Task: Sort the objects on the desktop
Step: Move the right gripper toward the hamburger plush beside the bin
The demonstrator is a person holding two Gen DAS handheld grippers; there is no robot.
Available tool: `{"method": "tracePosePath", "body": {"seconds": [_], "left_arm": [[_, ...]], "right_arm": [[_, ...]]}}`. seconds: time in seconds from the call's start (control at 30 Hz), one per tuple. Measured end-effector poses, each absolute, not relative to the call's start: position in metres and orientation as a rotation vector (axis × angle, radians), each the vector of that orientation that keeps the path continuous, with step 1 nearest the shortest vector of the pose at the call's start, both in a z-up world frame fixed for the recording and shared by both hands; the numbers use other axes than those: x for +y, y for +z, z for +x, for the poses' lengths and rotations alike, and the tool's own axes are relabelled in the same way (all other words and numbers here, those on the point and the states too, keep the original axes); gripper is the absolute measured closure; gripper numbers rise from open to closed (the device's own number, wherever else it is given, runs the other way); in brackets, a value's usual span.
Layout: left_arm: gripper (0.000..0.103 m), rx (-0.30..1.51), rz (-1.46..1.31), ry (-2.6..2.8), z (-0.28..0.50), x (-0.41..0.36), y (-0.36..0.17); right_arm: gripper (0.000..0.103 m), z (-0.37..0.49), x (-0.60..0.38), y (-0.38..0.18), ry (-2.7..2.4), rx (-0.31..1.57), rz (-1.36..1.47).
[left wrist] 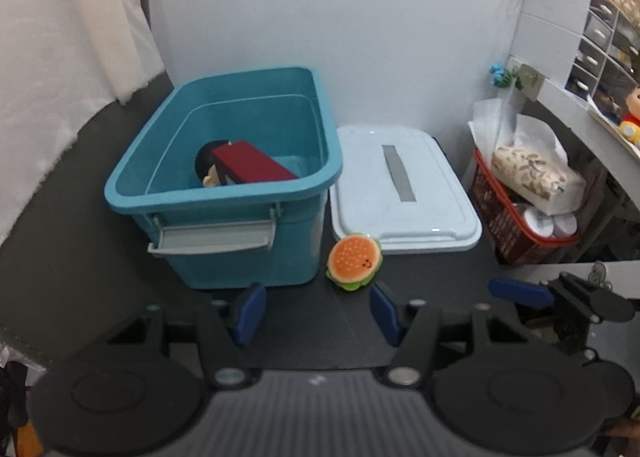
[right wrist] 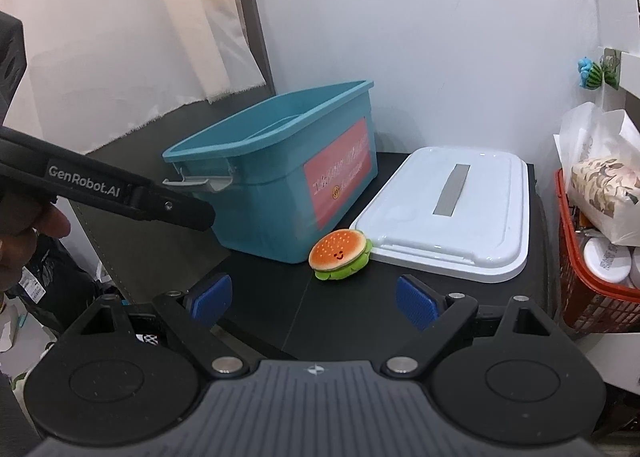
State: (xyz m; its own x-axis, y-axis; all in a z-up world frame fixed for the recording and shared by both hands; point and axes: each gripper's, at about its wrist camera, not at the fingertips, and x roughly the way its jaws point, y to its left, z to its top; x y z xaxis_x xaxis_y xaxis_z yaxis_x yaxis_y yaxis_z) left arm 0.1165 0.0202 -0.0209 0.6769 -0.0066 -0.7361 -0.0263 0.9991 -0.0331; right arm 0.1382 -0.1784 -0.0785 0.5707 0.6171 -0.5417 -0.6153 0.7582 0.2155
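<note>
Between the teal bin (left wrist: 224, 185) and the white lid (left wrist: 404, 193), right at the near edge of both, sits the little burger toy (left wrist: 354, 260), tipped up on its green lettuce rim so its smiling bun faces forward. It seems to touch the lid's corner and lies just beside the bin's wall, on the dark desktop (left wrist: 320, 321). That spot looks like a leftover position: it is the only loose item on the work surface, so it is probably the next one to be sorted.

Both tools are aimed at it. The left gripper (left wrist: 318, 315) has its blue pads spread wide, nothing between them, and the toy lies just ahead of the gap, a little right of centre. The right gripper (right wrist: 316, 303) is likewise spread apart and empty, framing the toy from the other side.

Inside the bin, a dark-haired figure (left wrist: 210, 169) and a red block (left wrist: 252, 167) lean against the near wall, which suggests this is the collecting place. The lid lies flat and off, presumably so the bin can be filled. A red basket (left wrist: 516, 233) of tissues stands further right, apart from the job.
</note>
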Motion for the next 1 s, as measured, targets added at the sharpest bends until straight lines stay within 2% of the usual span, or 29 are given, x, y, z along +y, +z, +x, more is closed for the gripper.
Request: {"method": "tracePosePath", "body": {"seconds": [0.57,0.67,0.77,1.0], "left_arm": [[0.042,0.812,-0.057,0.012,0.129,0.033,-0.039],[0.042,0.807,-0.058,0.012,0.13,0.036,-0.044],[0.046,0.818,-0.08,0.006,0.133,0.04,-0.053],[0.046,0.827,-0.096,-0.02,0.141,0.048,-0.07]], "right_arm": [[0.012,0.146,-0.171,-0.091,0.699,0.655,-0.008],[0.016,0.148,-0.169,-0.093,0.702,0.656,-0.013],[0.017,0.151,-0.163,-0.096,0.711,0.665,-0.03],[0.019,0.17,-0.146,-0.111,0.712,0.676,-0.046]]}}
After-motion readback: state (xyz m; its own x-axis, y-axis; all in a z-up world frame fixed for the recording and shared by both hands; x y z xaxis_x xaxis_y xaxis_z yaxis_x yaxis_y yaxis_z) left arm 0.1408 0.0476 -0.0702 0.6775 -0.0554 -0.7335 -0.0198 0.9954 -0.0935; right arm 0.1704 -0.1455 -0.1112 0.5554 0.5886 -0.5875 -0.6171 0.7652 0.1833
